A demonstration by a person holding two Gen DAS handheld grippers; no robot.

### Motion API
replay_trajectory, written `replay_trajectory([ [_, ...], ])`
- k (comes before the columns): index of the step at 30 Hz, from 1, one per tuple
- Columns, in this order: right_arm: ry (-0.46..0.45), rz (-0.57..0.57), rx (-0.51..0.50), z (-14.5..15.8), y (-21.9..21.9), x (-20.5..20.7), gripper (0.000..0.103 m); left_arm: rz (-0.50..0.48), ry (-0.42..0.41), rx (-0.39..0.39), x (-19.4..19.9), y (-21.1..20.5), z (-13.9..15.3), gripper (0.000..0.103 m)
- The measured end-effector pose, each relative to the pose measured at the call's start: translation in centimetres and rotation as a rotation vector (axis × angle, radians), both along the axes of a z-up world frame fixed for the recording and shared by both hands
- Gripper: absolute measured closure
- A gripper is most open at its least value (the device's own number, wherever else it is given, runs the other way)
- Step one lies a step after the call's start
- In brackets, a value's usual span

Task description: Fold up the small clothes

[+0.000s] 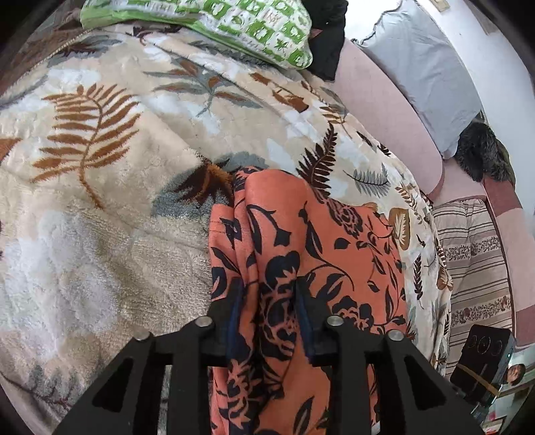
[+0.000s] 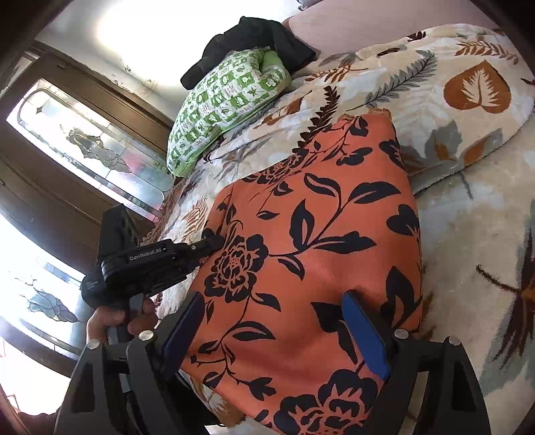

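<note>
An orange garment with a black flower print (image 1: 301, 254) lies on a leaf-patterned fleece blanket (image 1: 100, 200). In the left wrist view my left gripper (image 1: 269, 294) is shut on a bunched fold of this garment near its left edge. In the right wrist view the garment (image 2: 317, 234) lies flat as a folded rectangle. My right gripper (image 2: 274, 331) is open, its blue pads (image 2: 364, 334) spread wide over the garment's near edge. The left gripper (image 2: 214, 242) shows there too, closed on the garment's left edge, held by a hand.
A green-and-white checked cloth bundle (image 1: 234, 30) and a dark garment (image 2: 254, 40) lie at the far side of the blanket. A pink bed surface with a grey pillow (image 1: 424, 73) lies beyond. A wooden door with glass panels (image 2: 83, 144) stands to the left.
</note>
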State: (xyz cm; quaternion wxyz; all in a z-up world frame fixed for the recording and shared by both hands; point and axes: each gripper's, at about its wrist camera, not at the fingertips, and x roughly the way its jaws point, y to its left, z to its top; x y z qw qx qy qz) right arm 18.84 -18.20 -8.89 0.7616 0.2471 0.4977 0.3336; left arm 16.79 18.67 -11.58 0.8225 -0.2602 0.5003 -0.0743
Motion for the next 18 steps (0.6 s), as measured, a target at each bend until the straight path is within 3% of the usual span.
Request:
replay_trajectory([
  [1, 0.004, -0.013, 0.029, 0.3, -0.6, -0.1, 0.017, -0.002, -0.028, 0.010, -0.8, -0.1, 0.8, 0.043],
  [3, 0.016, -0.045, 0.070, 0.8, -2.1, -0.4, 0.016, -0.005, -0.081, 0.063, -2.4, -0.3, 2.1, 0.033],
  [7, 0.020, -0.135, 0.076, 1.3, -6.0, -0.4, 0.014, -0.038, -0.104, 0.099, -4.9, -0.8, 2.3, 0.032],
  [11, 0.139, -0.181, 0.158, -0.8, -8.2, 1.7, 0.014, -0.068, -0.070, 0.082, -4.0, -1.4, 0.8, 0.032],
  [13, 0.195, -0.178, 0.177, -1.9, -7.9, 3.1, 0.014, -0.067, -0.047, 0.034, -2.9, -1.2, 0.0, 0.032],
  [16, 0.255, -0.143, 0.185, -3.6, -6.5, 4.8, 0.014, -0.084, 0.053, 0.002, -1.8, -1.4, -2.6, 0.030],
  [18, 0.281, -0.090, 0.152, -4.7, -4.8, 5.7, 0.013, -0.091, 0.030, -0.024, -1.9, -1.3, -3.4, 0.029],
])
